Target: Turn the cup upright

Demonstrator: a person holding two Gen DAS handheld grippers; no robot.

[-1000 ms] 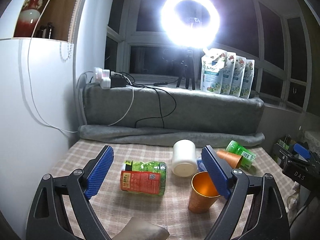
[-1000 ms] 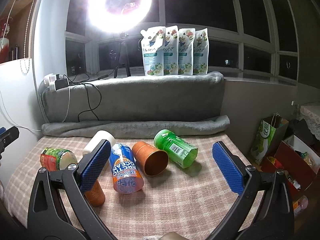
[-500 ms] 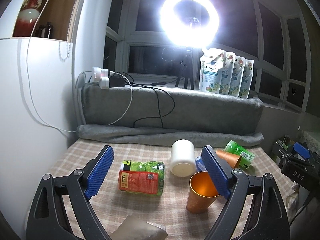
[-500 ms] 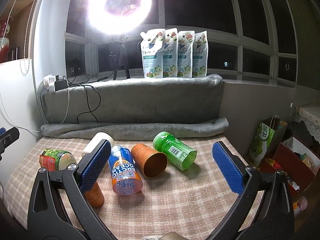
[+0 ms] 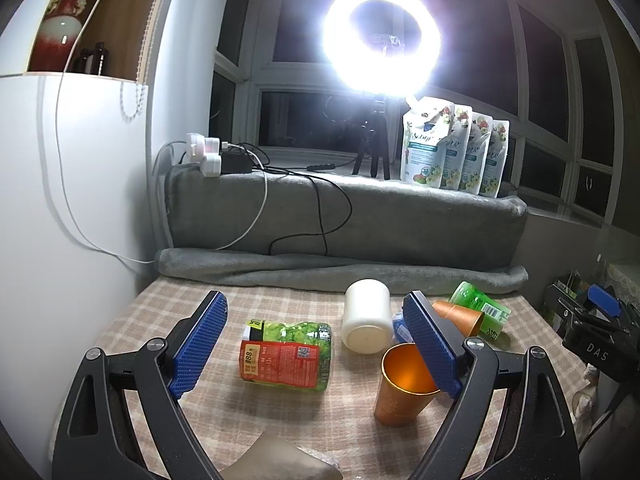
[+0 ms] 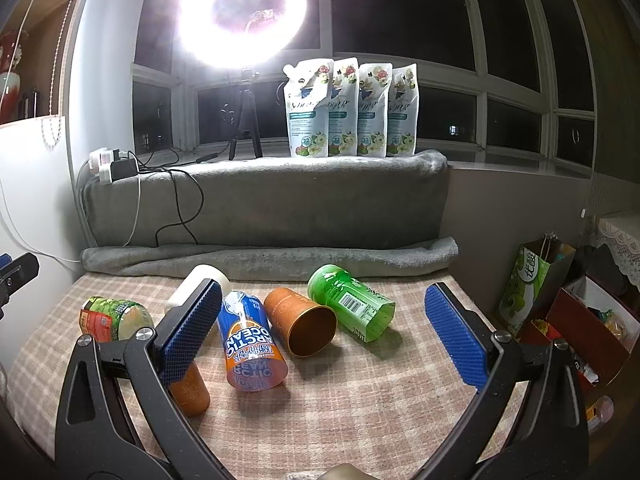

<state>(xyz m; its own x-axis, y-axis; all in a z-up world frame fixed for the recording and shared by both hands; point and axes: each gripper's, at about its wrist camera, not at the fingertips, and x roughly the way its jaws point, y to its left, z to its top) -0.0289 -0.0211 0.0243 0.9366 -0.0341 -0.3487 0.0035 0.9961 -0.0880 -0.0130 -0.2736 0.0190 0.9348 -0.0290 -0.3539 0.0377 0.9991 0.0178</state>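
Observation:
An orange cup (image 5: 402,392) stands upright on the checked tablecloth, partly behind the right finger of my left gripper (image 5: 316,344), which is open and empty above the table. The same cup (image 6: 190,390) shows behind the left finger of my right gripper (image 6: 324,336), which is open and empty. A second orange cup (image 6: 302,326) lies on its side, mouth toward me, between a blue-and-orange Arctic Ocean cup (image 6: 250,344) and a green cup (image 6: 352,306), both lying down. A white cup (image 5: 366,322) and a green-and-red cup (image 5: 286,356) also lie on their sides.
A grey blanket roll (image 6: 272,256) borders the table's far edge below a padded sill with cables, plugs (image 5: 204,154) and several pouches (image 6: 352,110). A ring light (image 5: 382,40) glares behind. A white cabinet (image 5: 60,200) stands left; bags and boxes (image 6: 560,304) sit right.
Both grippers have drifted slightly back and up, so the cups sit a little lower in the views. No cup has moved, and both grippers stay open.

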